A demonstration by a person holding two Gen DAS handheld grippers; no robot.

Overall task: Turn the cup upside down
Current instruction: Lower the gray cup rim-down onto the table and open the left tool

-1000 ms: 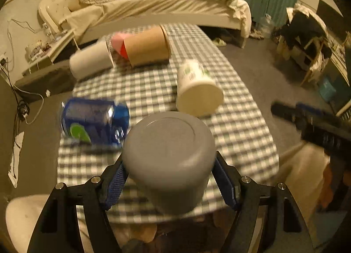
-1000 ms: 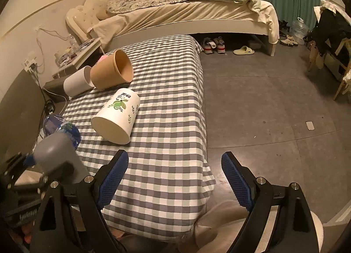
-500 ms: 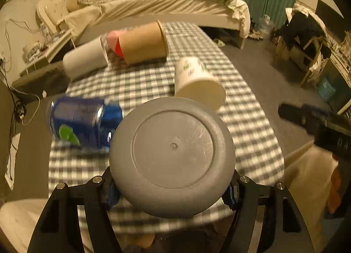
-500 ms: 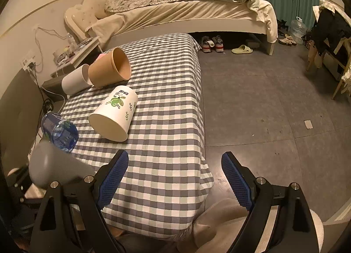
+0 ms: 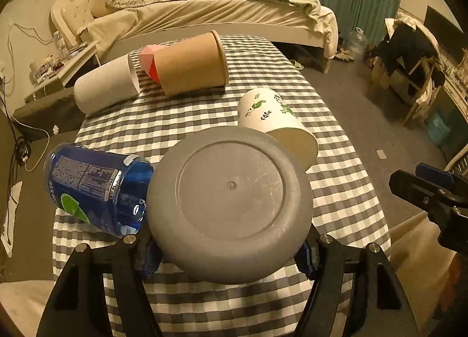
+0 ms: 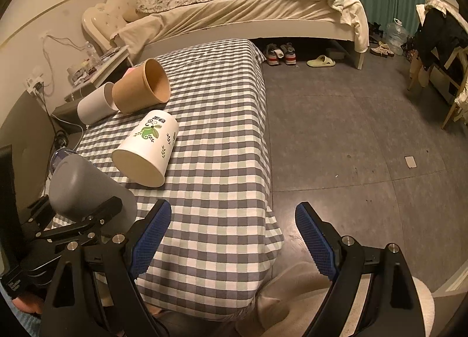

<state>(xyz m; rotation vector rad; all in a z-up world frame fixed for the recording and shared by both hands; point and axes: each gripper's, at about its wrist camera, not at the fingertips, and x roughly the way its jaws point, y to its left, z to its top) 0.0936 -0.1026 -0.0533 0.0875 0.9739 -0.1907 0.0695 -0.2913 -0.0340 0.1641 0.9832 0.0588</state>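
Two hand-held grippers show over a table covered in a grey-and-white checked cloth. The left hand-held gripper is clamped on a plain grey plastic cup, its blue-padded fingers pressing either side of the cup's wall; in the left wrist view the cup's round flat base faces the camera and fills the middle of the picture. From the right wrist view the same cup is seen tilted, held above the near left corner of the table. The right hand-held gripper hangs off the table's near right edge with its jaws wide apart and nothing between them. Lying on their sides on the cloth are a white paper cup printed with green leaves, a brown paper cup, a plain white cup and, just beside the grey cup, a blue plastic bottle. A small pink object sits behind the brown cup.
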